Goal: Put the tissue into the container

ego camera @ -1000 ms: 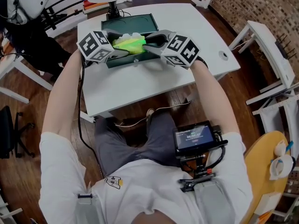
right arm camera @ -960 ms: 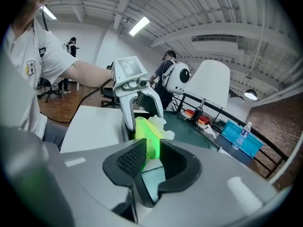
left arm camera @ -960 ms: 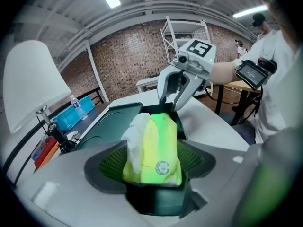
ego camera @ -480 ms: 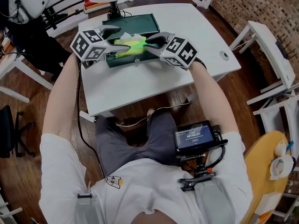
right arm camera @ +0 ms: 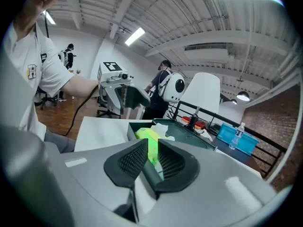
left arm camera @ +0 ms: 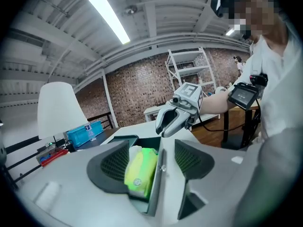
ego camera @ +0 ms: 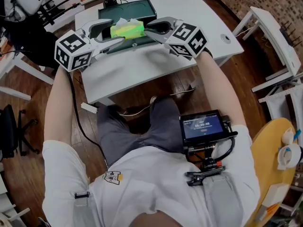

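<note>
White counter (ego camera: 142,70) carries the container (ego camera: 135,8), and the tissue (ego camera: 127,30) lies inside, so placement looks done. Left hand-held gripper (ego camera: 113,32) has lifted back, its jaws just closing slightly yet apart and empty. Right hand-held gripper (ego camera: 150,29) has just been closing and pinches the container's wall.

You can pass over the bare white table top (ego camera: 142,72), but walls of the dark green rectangular container (ego camera: 135,7) block you.
</note>
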A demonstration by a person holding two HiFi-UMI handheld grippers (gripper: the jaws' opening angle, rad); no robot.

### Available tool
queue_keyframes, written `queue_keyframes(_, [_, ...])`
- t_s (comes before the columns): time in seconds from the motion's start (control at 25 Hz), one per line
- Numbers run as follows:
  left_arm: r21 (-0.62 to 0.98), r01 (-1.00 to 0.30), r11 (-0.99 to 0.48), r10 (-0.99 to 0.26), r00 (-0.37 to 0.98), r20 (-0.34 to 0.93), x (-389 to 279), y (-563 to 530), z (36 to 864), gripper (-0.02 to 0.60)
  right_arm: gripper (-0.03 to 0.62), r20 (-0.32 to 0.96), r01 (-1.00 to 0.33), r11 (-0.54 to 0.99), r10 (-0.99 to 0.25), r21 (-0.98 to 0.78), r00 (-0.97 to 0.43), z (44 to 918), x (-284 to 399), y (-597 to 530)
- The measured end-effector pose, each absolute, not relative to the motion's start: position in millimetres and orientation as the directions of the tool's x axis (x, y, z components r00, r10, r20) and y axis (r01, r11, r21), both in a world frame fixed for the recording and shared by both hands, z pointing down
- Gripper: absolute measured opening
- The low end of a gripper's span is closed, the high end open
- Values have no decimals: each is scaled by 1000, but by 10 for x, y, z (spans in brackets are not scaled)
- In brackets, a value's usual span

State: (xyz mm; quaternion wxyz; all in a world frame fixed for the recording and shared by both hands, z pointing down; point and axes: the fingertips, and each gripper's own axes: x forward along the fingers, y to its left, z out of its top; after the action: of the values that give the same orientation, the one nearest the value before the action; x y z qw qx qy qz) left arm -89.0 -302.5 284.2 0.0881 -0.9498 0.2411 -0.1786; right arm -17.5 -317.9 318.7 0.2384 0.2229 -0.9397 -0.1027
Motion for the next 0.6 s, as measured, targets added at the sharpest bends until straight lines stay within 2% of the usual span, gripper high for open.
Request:
queue_keyframes(0.24, [-226,-465,-856,-507,839,198,-903,-2528,2823,144,62,374,-363,882,-459,301,-806,3145,-202,-2862])
queue_keyframes(0.36, [-207,-508,-836,-542,824,164,-951,-2443,2895,0,61,367,-360,885,-453,296,-812,3176,-263,-2793])
queue_keyframes(0.6, [-185,-512,-839,-541,821,183,-933,-2301,3136,0,52,348,-364,895,-437,257,-829,3307,-334,-2631])
